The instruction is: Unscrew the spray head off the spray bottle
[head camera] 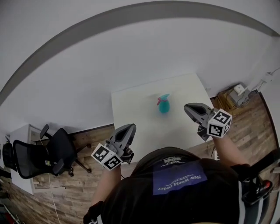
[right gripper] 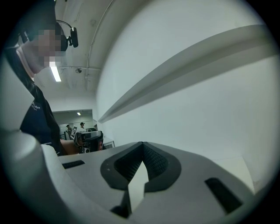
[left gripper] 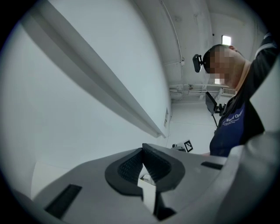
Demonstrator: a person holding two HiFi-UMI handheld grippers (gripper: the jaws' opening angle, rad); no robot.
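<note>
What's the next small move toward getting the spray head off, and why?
Probably open both sets of jaws: the left gripper and right gripper are shut and empty, clear of the spray bottle, which stands untouched on the table.

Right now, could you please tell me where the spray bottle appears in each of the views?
Head view: spray bottle on the white table, just right of centre.
Left gripper view: not in it.
Right gripper view: not in it.
Shared landmark: the grey wall band, in all three.
</note>
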